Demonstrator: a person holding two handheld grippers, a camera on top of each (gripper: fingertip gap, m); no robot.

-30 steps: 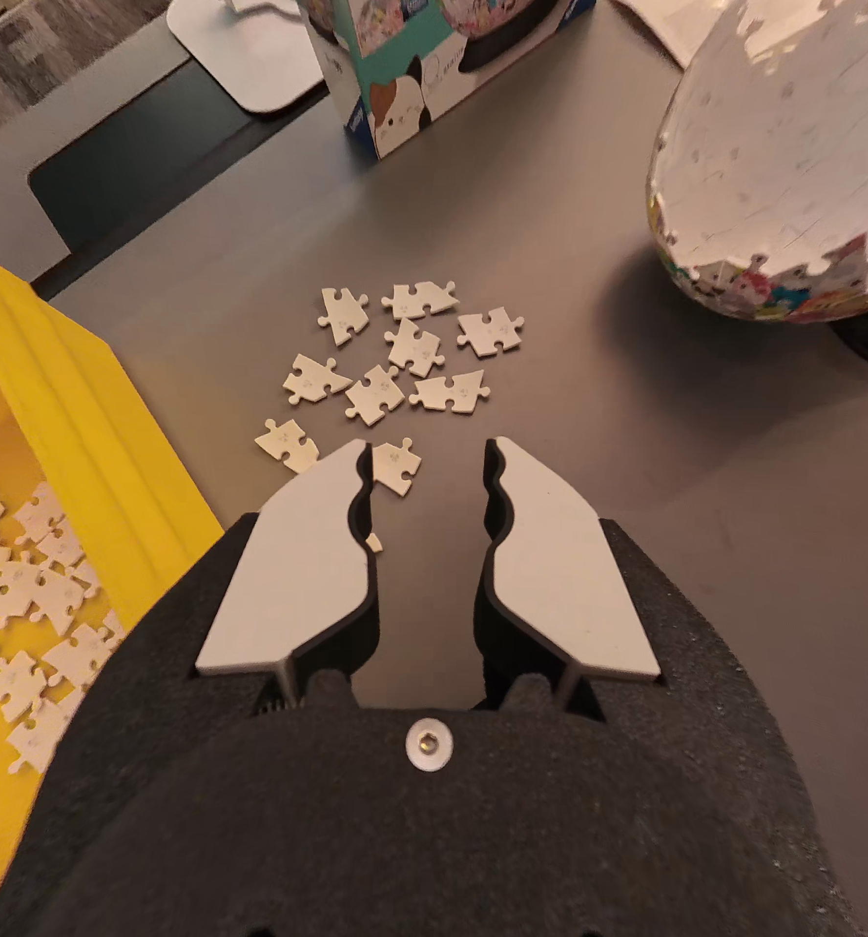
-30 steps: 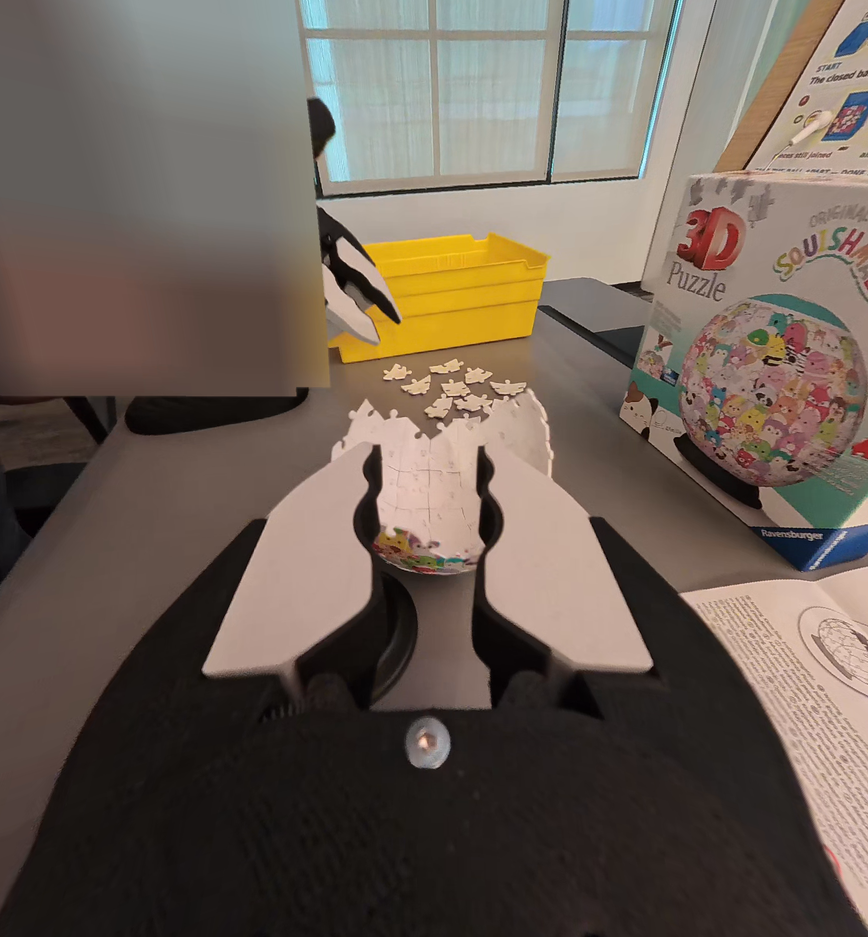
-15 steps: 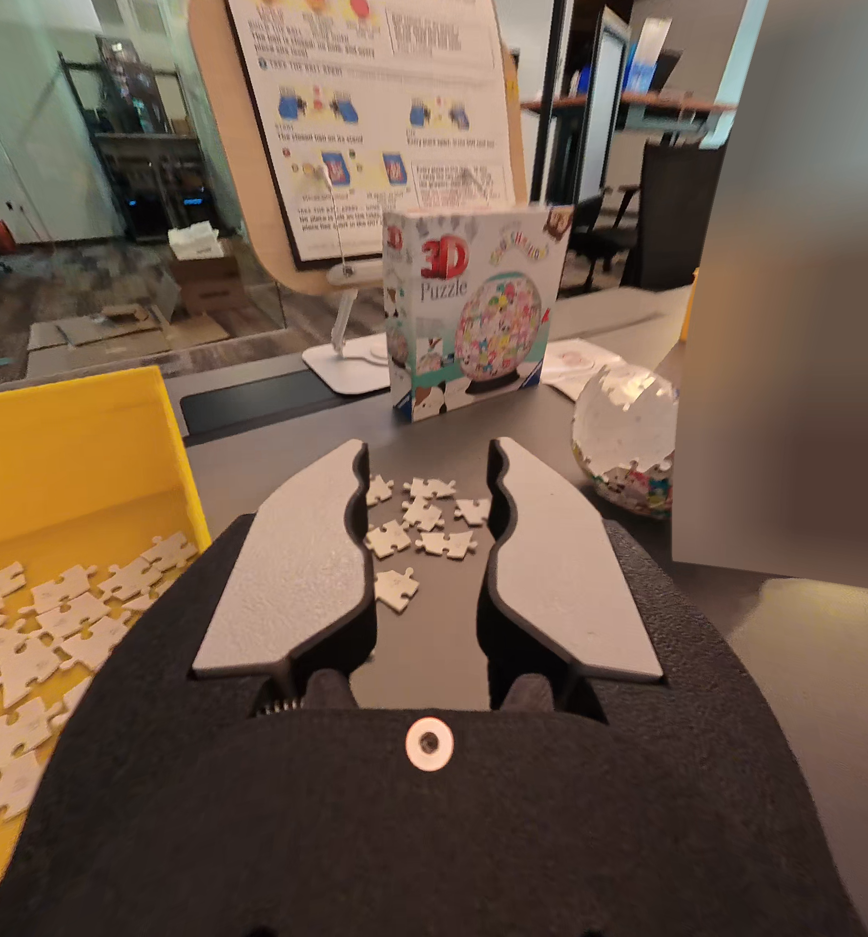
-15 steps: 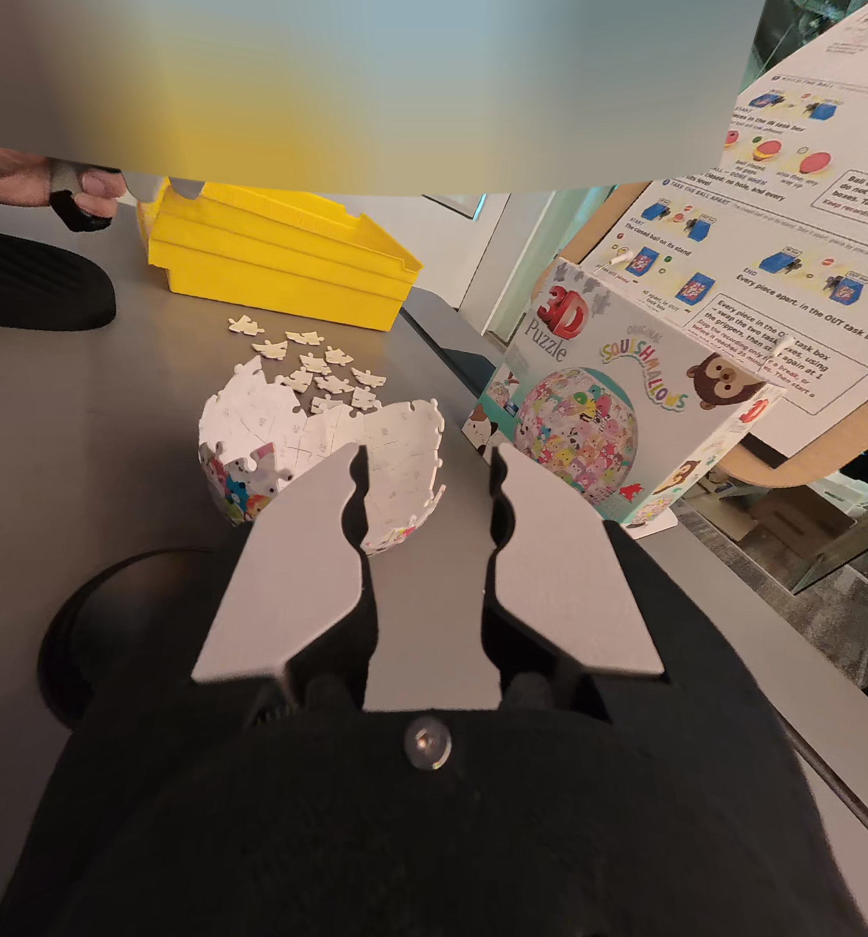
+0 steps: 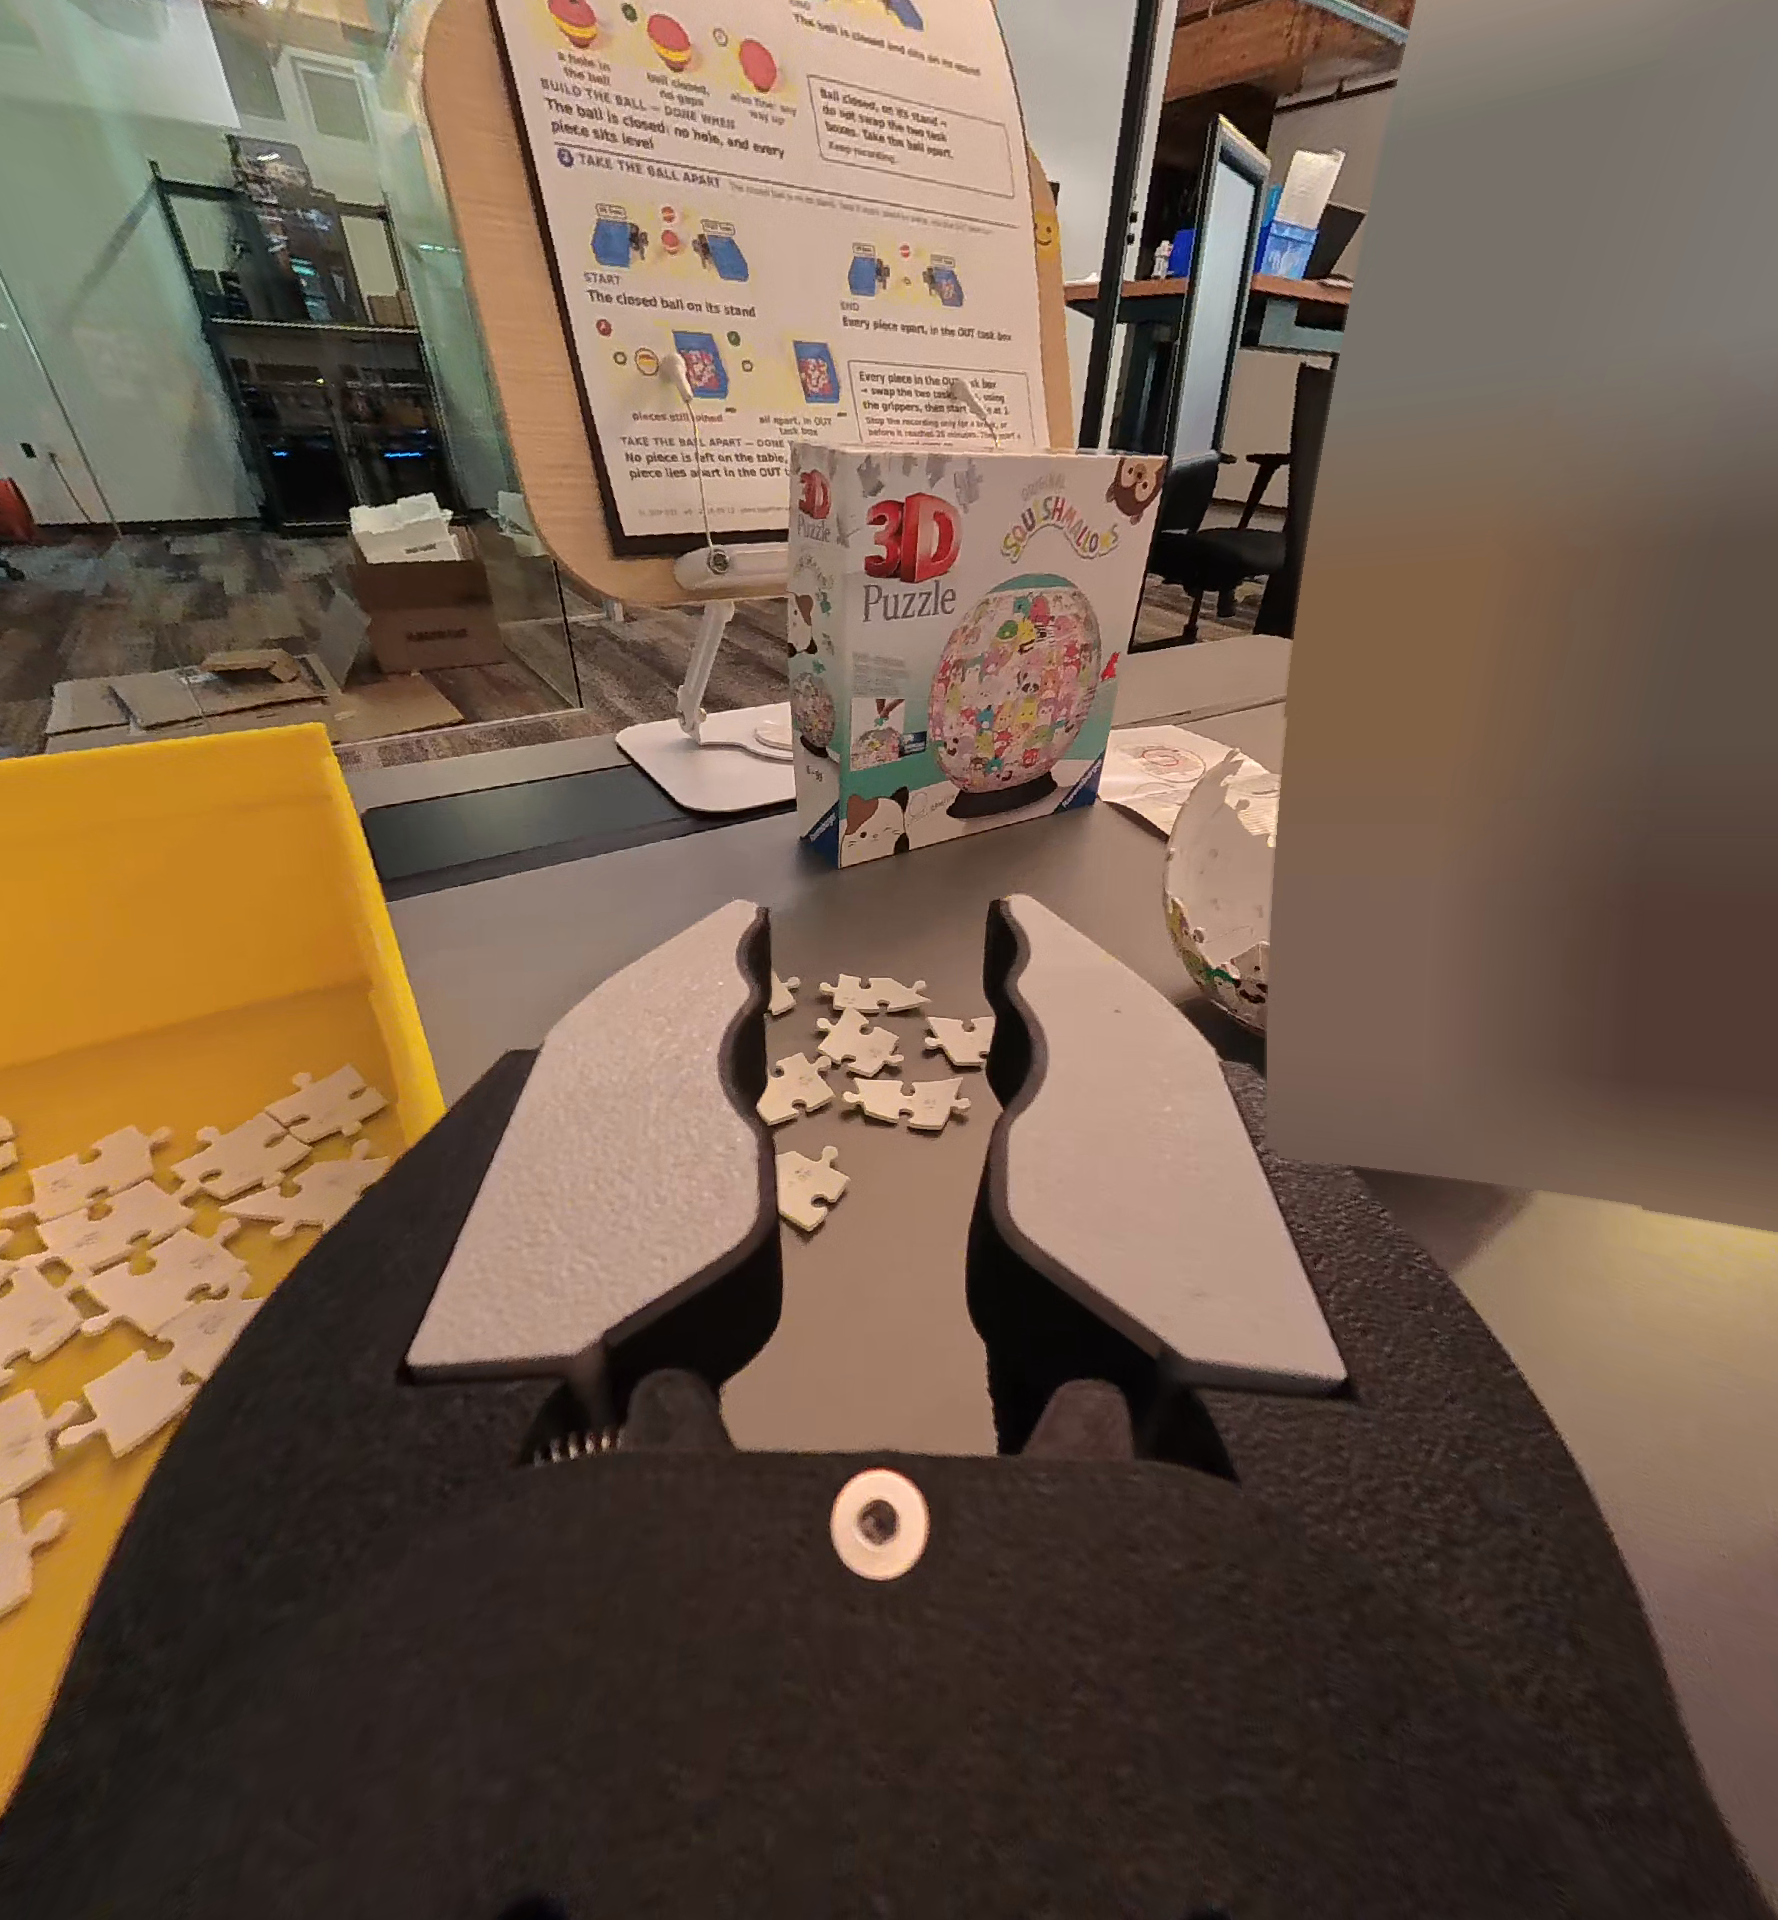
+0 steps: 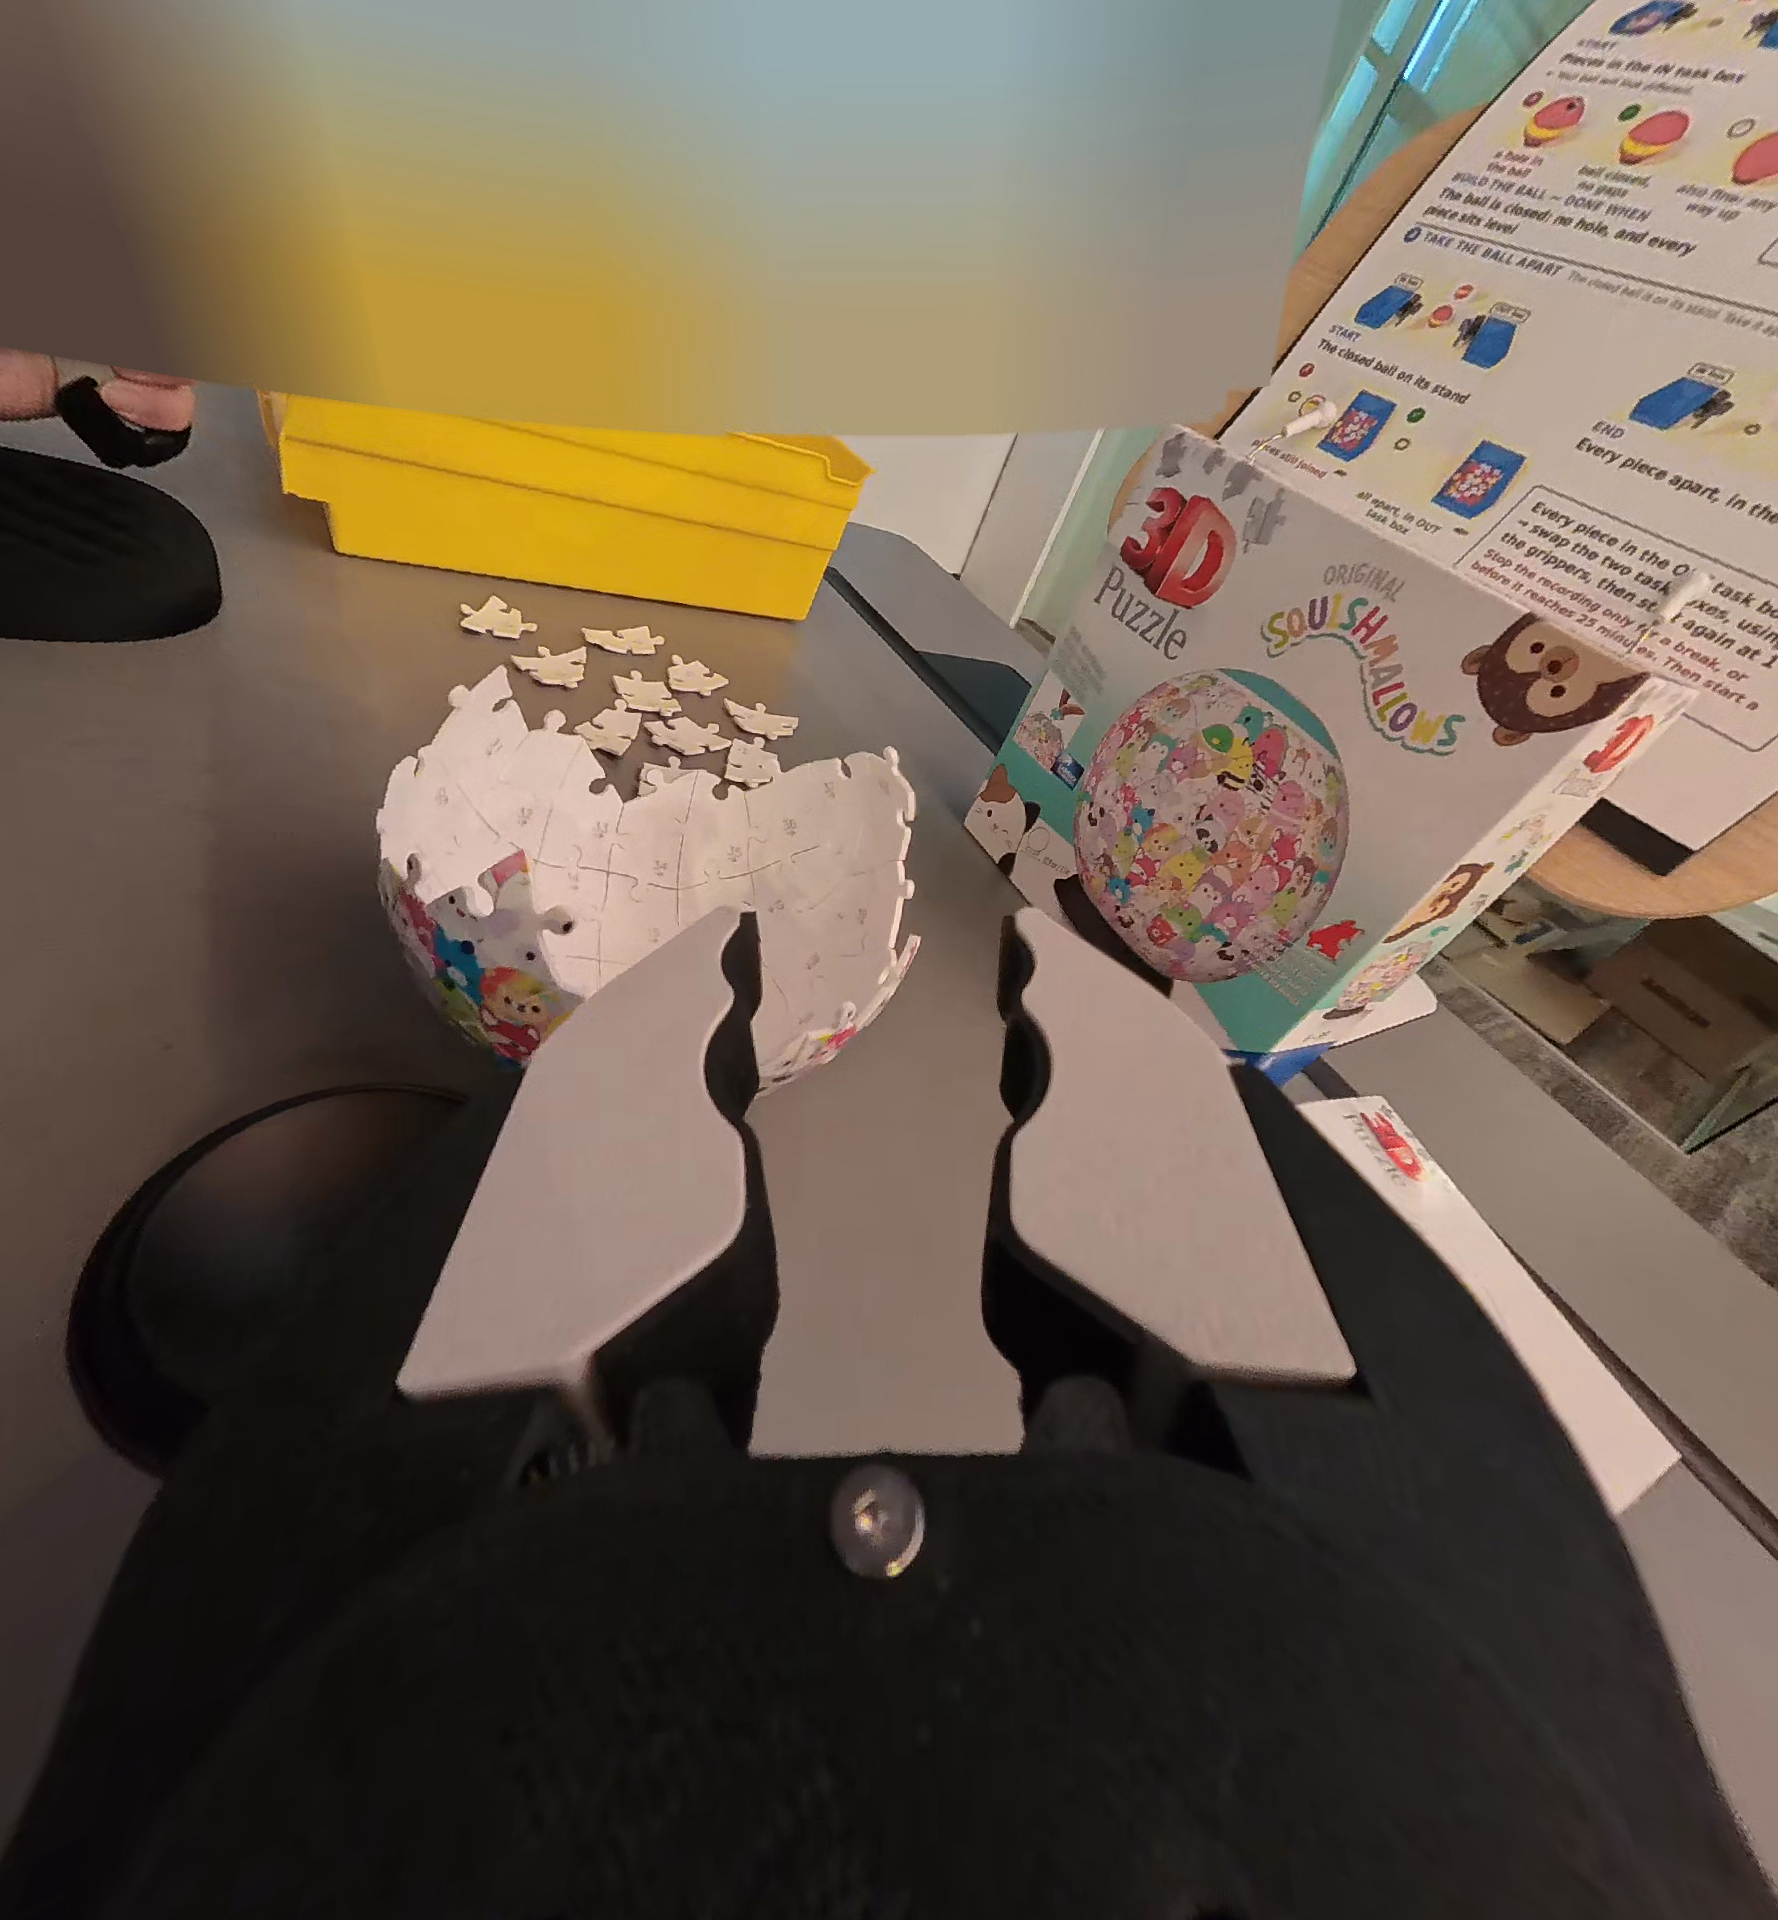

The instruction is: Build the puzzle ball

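Left tongs (image 5: 877, 940) are sitting apart, holding nothing, hovering over the grey bench (image 5: 573, 935). Loose puzzle pieces (image 5: 869, 1049) are lying blank side up on the bench, showing in the gap between the two fingers, just ahead of the tips. Yellow bin (image 5: 189, 904) is sitting to the left of the tongs with more blank-side-up pieces (image 5: 116, 1226) inside.

Right tongs (image 6: 877, 940) are also apart and empty. The half-built puzzle ball (image 6: 646, 883) is resting on the bench ahead and to the left of them, open side up, white inside, colourful print outside; the left finger (image 6: 604, 1153) is overlapping its lower edge in the view, contact probably none but hard to tell. Dark round stand (image 6: 241, 1236) is lying on the bench near the ball, partly behind the tongs. The loose pieces (image 6: 646, 686) are lying beyond the ball, between it and the yellow bin (image 6: 573, 520).

Puzzle box (image 6: 1311, 790) is standing ahead-right of the right tongs, printed with a colourful ball picture and branding. An instruction board (image 5: 760, 260) on a white stand is standing behind the box, carrying printed text and diagrams. A printed leaflet (image 6: 1487, 1278) is lying at the right tongs' right.
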